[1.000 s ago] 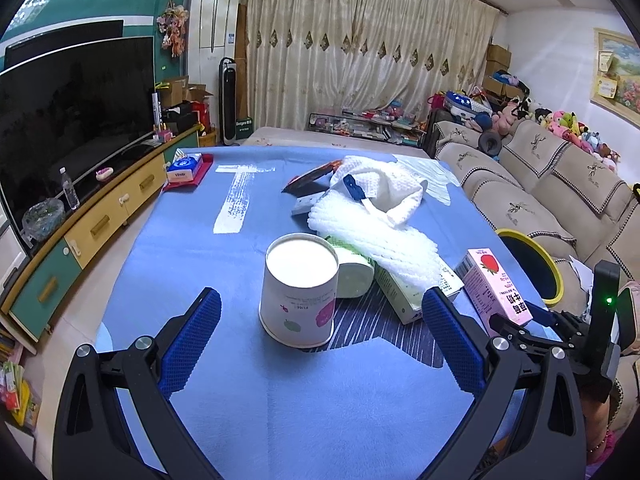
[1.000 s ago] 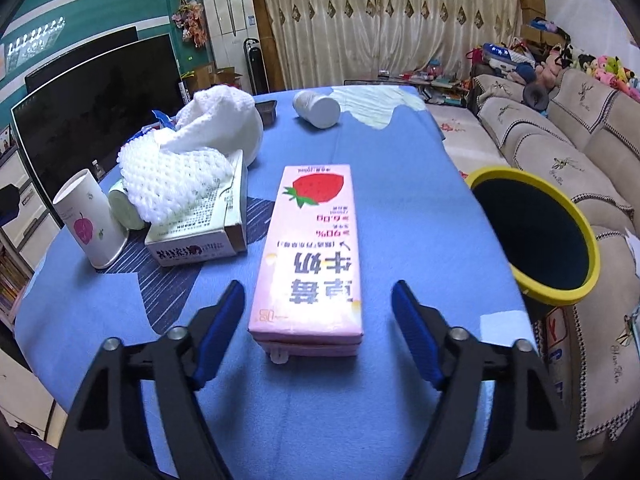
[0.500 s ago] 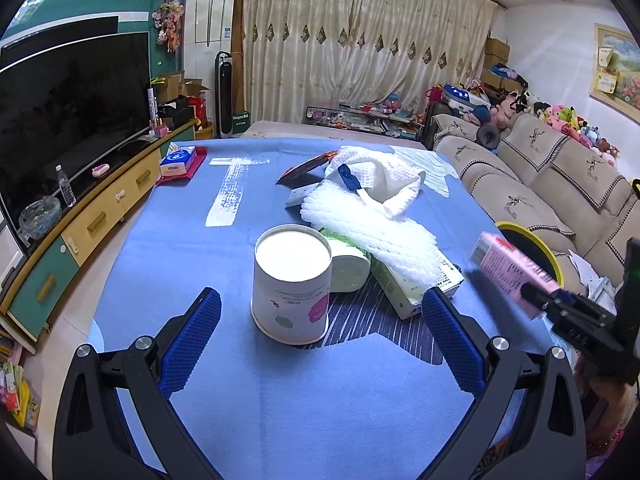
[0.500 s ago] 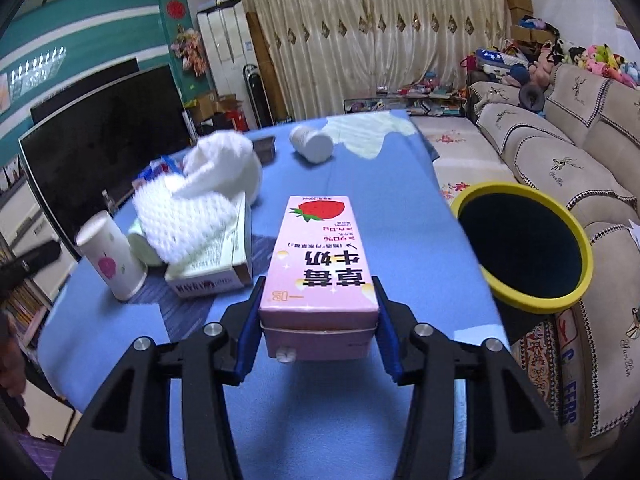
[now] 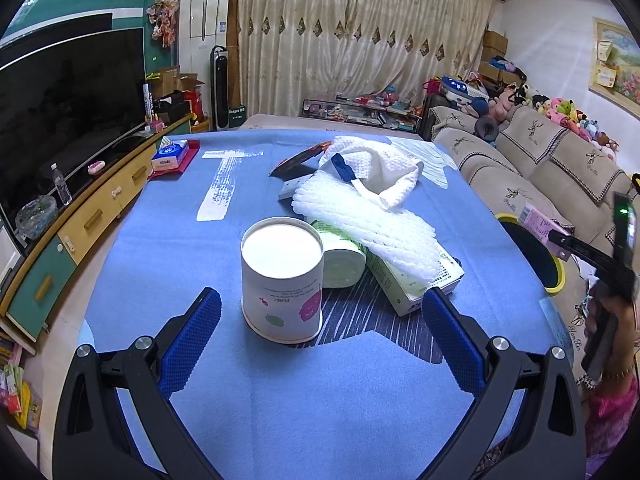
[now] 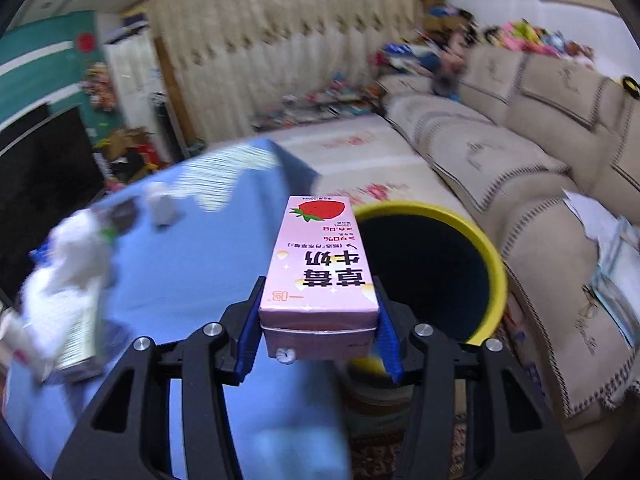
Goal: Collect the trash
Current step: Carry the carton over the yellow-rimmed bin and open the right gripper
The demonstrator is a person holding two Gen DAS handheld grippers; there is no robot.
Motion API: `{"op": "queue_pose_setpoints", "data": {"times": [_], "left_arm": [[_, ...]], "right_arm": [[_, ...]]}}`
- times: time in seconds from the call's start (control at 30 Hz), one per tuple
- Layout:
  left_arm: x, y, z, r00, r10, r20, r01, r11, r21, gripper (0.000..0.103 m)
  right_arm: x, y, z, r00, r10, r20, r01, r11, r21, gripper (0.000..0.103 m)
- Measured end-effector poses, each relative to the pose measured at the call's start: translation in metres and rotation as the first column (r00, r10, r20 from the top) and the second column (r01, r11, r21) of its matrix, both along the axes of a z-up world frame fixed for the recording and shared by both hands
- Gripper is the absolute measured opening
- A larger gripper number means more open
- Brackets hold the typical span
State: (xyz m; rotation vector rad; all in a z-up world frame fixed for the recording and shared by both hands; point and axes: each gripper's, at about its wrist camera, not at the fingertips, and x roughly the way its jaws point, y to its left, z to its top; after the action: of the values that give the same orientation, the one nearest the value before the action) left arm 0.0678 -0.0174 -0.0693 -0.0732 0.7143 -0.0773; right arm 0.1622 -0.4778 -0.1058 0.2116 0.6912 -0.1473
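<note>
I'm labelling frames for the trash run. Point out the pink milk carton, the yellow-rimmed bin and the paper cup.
pink milk carton (image 6: 320, 264): right wrist view, printed top face.
yellow-rimmed bin (image 6: 494, 258): right wrist view, right side of rim.
paper cup (image 5: 282, 300): left wrist view, printed side wall.

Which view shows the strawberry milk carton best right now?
Right wrist: the strawberry milk carton fills the centre, clamped in the right gripper. Left wrist shows only a small pink end at the frame edge.

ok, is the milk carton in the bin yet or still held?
Still held. The right gripper is shut on the milk carton, which is off the table and beside the bin, not inside it.
</note>
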Motion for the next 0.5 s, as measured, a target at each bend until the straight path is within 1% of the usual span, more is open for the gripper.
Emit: {"op": "queue_pose_setpoints", "data": {"times": [0.13, 0.17, 0.27, 0.4, 0.5], "left_arm": [[0.007, -0.002, -0.002, 1.0, 0.0, -0.01, 0.0, 1.0, 0.003, 0.099], [0.009, -0.003, -0.003, 1.0, 0.0, -0.011, 0.0, 1.0, 0.006, 0.099], [0.017, -0.005, -0.007, 1.0, 0.001, -0.023, -0.001, 1.0, 0.009, 0.099], [0.026, -0.005, -0.014, 0.999, 0.003, -0.047, -0.003, 1.0, 0.004, 0.099], [0.032, -0.004, -0.02, 0.998, 0.004, -0.064, -0.004, 1.0, 0.0, 0.099]], "right_arm": [[0.037, -0.03, -0.025, 0.993, -0.04, -0.11, 0.046, 0.998, 0.045, 0.047], [0.043, -0.035, -0.03, 0.991, -0.046, -0.127, 0.053, 0.997, 0.057, 0.047], [0.066, -0.049, -0.048, 0.976, -0.062, -0.207, 0.081, 0.993, 0.083, 0.047], [0.077, -0.061, -0.058, 0.962, -0.108, -0.25, 0.129, 0.989, 0.069, 0.049], [0.079, -0.063, -0.061, 0.959, -0.116, -0.258, 0.138, 0.988, 0.071, 0.055]]}}
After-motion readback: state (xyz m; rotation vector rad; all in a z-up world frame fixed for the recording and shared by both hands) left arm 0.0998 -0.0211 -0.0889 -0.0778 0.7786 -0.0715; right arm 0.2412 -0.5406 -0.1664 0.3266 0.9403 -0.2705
